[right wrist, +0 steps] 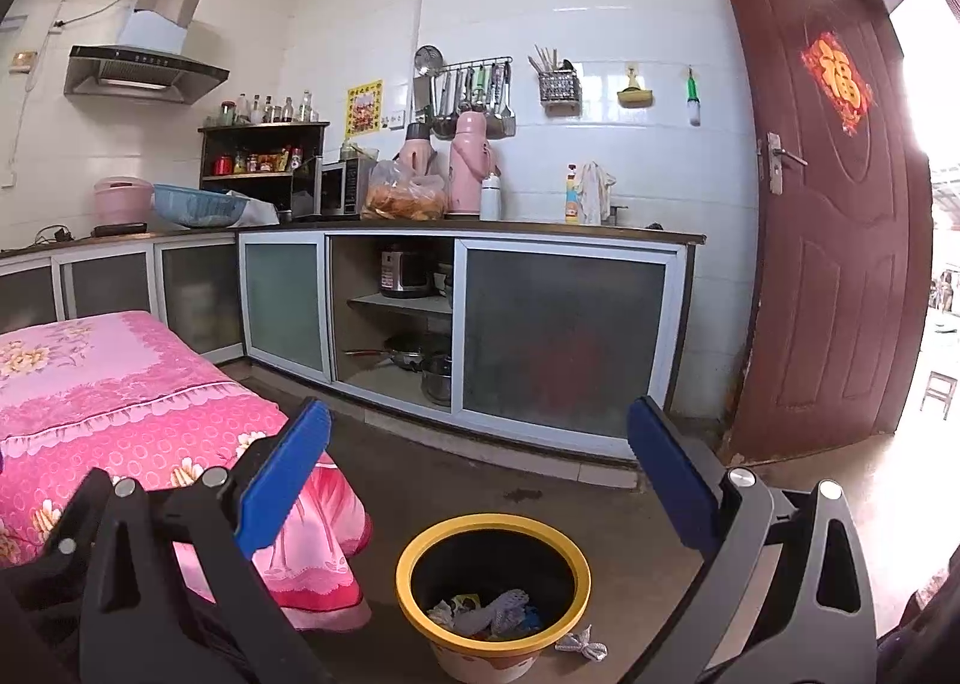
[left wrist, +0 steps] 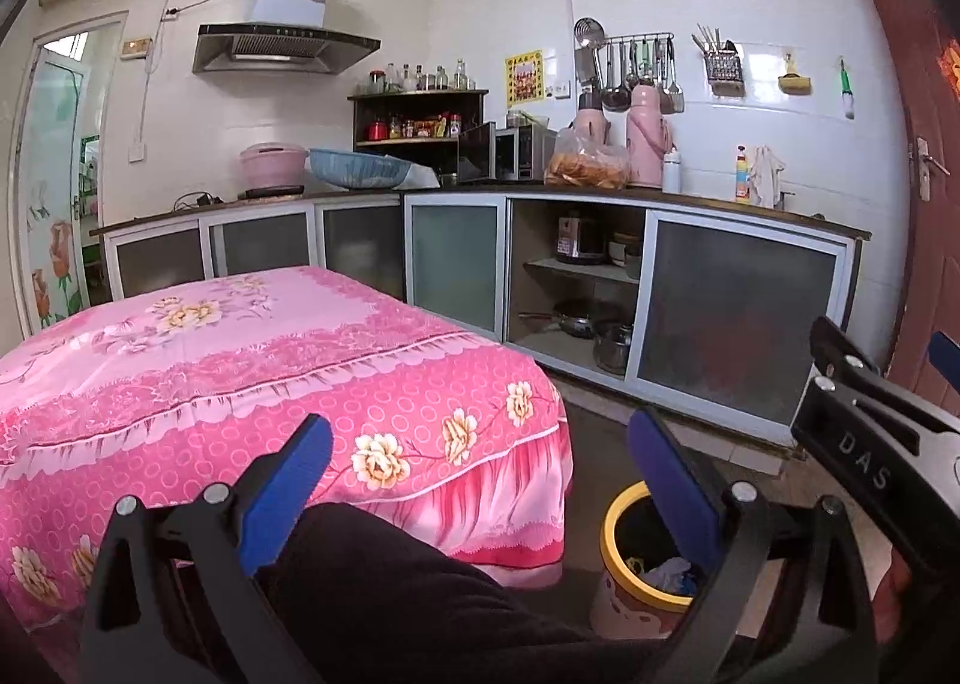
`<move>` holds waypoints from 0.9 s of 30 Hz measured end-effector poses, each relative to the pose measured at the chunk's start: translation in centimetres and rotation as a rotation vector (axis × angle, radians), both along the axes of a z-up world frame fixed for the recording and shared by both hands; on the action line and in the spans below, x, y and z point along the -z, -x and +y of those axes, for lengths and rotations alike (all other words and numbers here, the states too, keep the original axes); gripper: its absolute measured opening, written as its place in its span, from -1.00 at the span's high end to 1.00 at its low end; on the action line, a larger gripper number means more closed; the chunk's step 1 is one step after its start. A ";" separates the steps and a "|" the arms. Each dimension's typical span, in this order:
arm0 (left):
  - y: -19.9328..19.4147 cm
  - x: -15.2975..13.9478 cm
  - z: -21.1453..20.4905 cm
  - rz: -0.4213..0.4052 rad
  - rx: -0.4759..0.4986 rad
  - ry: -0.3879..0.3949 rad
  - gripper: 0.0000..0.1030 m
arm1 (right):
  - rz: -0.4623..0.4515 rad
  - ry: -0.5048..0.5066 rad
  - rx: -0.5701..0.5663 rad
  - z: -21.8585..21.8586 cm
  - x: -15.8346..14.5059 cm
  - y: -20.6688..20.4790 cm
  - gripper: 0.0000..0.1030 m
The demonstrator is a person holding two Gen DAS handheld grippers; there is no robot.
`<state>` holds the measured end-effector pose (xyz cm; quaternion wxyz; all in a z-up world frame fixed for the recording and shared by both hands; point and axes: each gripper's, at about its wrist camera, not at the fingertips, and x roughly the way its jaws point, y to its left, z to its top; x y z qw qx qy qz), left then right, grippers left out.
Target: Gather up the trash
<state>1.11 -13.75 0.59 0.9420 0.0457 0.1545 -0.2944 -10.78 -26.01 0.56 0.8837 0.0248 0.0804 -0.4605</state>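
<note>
Bare brown floor (right wrist: 480, 462) lies open between the table draped in pink floral cloth (right wrist: 150, 420) and the frosted-glass cabinets (right wrist: 564, 336). The yellow-rimmed bin (right wrist: 493, 594) stands just beside the cloth's hanging hem, a white crumpled scrap (right wrist: 581, 647) touching its base, mouth unobstructed from above

bin (left wrist: 618, 558): half hidden by hand-held gripper finger | bin contents (right wrist: 492, 615): indistinct | white scrap (right wrist: 581, 646): unidentifiable
</note>
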 end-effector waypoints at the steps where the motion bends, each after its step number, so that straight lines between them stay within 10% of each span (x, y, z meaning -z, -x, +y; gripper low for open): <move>1: 0.0 0.0 0.0 0.003 0.001 -0.002 -0.85 | 0.003 -0.001 -0.004 0.0 0.1 -0.1 -0.84; 27: -1.0 1.1 0.1 0.070 -0.017 -0.014 -0.85 | 0.043 0.011 0.000 0.2 0.9 -0.8 -0.84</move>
